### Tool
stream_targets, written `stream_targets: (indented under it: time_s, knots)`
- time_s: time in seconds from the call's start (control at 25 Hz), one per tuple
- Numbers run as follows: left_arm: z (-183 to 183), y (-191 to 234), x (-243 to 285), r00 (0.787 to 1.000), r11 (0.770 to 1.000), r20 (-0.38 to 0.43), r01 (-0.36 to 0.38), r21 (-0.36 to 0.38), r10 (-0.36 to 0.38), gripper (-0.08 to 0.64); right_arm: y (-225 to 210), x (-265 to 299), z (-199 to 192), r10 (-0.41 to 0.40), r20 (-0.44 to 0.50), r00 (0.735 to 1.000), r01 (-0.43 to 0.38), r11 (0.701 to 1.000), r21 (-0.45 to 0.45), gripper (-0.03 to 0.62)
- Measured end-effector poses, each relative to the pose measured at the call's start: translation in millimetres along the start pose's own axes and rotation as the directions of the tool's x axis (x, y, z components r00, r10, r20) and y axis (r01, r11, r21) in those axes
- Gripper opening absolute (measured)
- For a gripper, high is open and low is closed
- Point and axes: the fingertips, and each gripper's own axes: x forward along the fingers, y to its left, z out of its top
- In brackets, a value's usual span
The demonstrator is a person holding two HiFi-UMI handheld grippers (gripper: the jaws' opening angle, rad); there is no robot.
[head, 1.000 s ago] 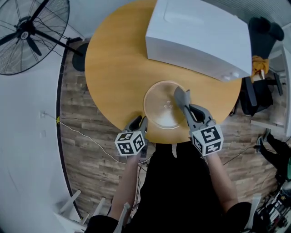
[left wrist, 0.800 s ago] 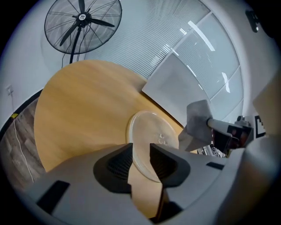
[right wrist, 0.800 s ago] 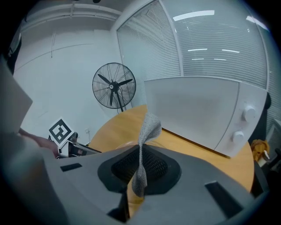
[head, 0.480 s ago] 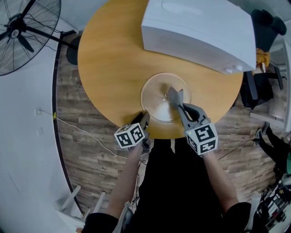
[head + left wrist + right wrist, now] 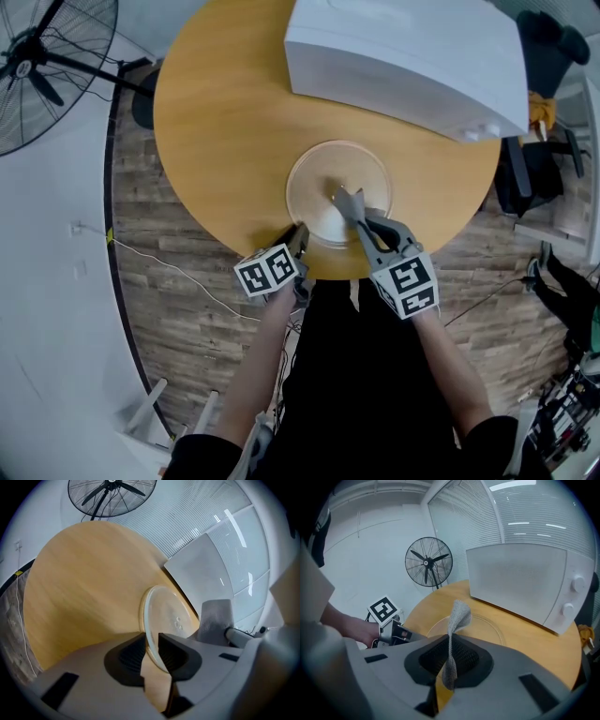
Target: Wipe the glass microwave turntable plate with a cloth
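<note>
- The round clear glass turntable plate point(image 5: 323, 178) lies flat on the round wooden table point(image 5: 216, 141), in the lower middle of the head view, just below the white microwave point(image 5: 403, 47)
- The left gripper point(image 5: 151, 644) is at the plate's lower left edge; its jaws are closing on the rim, which fills the narrow gap between the pads and looks to touch both
- The right gripper point(image 5: 450, 656) has its jaws clamped on a soft grey cloth point(image 5: 457, 616), whose free end stands up over the plate's lower right part
- The plate is likely stiff, heavy for its thickness, slick and breakable, so it could slide or chip if forced
- The thick rim is the safest hold: pin it there and press lightly
- The cloth is limp, so it should be dragged flat across the glass, not poked at it
</note>
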Motion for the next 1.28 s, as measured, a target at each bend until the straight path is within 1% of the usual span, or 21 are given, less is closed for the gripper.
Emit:
stream_targets:
  time_s: [0.12, 0.28, 0.4, 0.52, 0.64, 0.72, 0.96, 1.28]
  knots:
    - [-3, 1, 0, 1.000, 1.000, -0.013, 0.007, 0.001, -0.007, 0.063, 8, 5, -11, 0.018, -0.026, 0.999, -0.019, 1.000, -0.014, 0.028]
    - [0, 2, -1, 1.000, 1.000, -0.011, 0.001, 0.028, -0.001, 0.063, 16, 17, -24, 0.037, -0.079, 0.996, -0.041, 0.998, -0.046, 0.028]
    - [1, 2, 0, 1.000, 1.000, 0.008, 0.016, 0.006, -0.016, 0.055, 20, 29, -35, 0.049, -0.115, 0.992, -0.058, 0.995, -0.076, 0.028]
    - [2, 1, 1, 0.999, 0.999, 0.034, 0.036, -0.024, -0.035, 0.048, 23, 42, -48, 0.058, -0.170, 0.984, -0.081, 0.988, -0.133, 0.028]
    - [2, 2, -1, 0.998, 0.999, 0.041, 0.041, -0.022, -0.040, 0.048, 28, 56, -60, 0.074, -0.225, 0.972, -0.113, 0.980, -0.164, 0.028]
    - [1, 2, 0, 0.998, 0.999, 0.041, 0.041, -0.020, -0.040, 0.047, 30, 63, -65, 0.081, -0.246, 0.966, -0.127, 0.976, -0.178, 0.028]
    - [1, 2, 0, 0.998, 0.999, 0.046, 0.035, -0.014, -0.035, 0.046, 43, 88, -66, 0.110, -0.269, 0.957, -0.170, 0.963, -0.210, 0.028]
    - [1, 3, -1, 0.998, 1.000, 0.055, 0.026, -0.018, -0.025, 0.043, 62, 118, -53, 0.163, -0.256, 0.953, -0.227, 0.942, -0.247, 0.028]
